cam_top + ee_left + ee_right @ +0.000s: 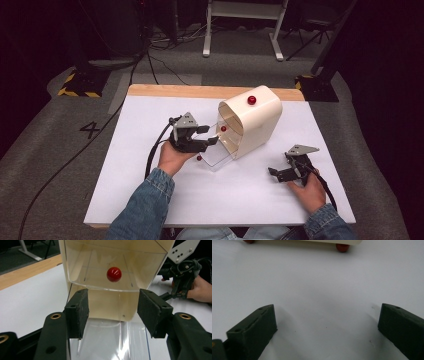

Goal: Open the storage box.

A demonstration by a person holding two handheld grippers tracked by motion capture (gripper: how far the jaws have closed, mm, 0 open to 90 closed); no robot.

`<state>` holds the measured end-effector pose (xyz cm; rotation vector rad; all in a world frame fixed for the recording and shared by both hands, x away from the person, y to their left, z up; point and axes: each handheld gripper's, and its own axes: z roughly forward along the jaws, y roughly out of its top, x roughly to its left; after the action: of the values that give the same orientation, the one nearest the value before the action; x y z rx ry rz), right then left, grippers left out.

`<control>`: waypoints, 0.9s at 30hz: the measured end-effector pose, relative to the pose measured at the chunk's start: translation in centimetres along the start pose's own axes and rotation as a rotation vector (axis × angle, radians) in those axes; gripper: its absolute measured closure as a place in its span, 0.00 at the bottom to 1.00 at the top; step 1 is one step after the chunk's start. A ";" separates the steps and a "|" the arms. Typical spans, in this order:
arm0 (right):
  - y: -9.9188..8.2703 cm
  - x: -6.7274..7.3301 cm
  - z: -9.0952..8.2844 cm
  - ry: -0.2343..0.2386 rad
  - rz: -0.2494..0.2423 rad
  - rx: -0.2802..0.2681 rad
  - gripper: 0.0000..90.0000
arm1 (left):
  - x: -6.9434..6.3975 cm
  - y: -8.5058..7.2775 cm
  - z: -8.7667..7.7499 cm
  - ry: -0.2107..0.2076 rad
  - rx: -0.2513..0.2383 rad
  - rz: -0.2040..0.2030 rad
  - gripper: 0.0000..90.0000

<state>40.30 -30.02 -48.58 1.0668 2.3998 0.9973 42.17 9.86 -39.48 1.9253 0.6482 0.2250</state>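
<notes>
A cream box [257,122] with a rounded top and a red knob [251,100] lies on the white table [150,195], its mouth facing left. A clear panel [219,156] juts out of that mouth onto the table, and a second red knob [223,128] shows inside. My left gripper [214,135] stands open just in front of the mouth. In the left gripper view its jaws [113,307] straddle the clear panel [107,340] below the red knob [114,274], touching nothing. My right gripper [276,175] rests open on the table to the box's right, nothing between its pads [254,327].
A small red ball [199,157] sits by the clear panel's near-left corner. Red feet [342,247] show under the box's edge in the right gripper view. The table's back edge is bare wood [175,91]. Cables and stands [80,82] are on the floor behind.
</notes>
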 end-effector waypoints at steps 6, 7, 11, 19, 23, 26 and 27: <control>0.0 0.0 0.0 0.000 0.000 0.000 0.02 | -0.1 0.1 1.4 -0.006 -0.037 -0.002 0.50; 0.0 0.0 0.0 0.000 0.000 0.000 0.02 | 0.0 0.1 1.5 -0.006 -0.045 0.000 0.51; 0.0 0.0 0.0 0.000 0.000 0.000 0.02 | 0.2 0.1 2.0 -0.013 -0.058 -0.003 0.54; 0.0 0.0 0.0 0.000 0.000 0.000 0.02 | 0.1 0.4 3.0 -0.004 -0.075 0.009 0.67; 0.0 0.0 0.0 -0.001 -0.001 0.000 0.02 | 0.0 0.6 3.0 0.002 -0.083 0.023 0.81; 0.0 0.0 0.0 -0.001 -0.001 0.000 0.02 | -0.1 0.5 2.9 0.008 -0.084 0.034 0.82; 0.0 0.0 0.0 -0.001 -0.001 -0.001 0.02 | -0.2 0.6 2.9 0.010 -0.081 0.036 0.82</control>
<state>40.29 -30.01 -48.58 1.0658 2.3988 0.9969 43.50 7.30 -40.25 1.8602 0.6026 0.2795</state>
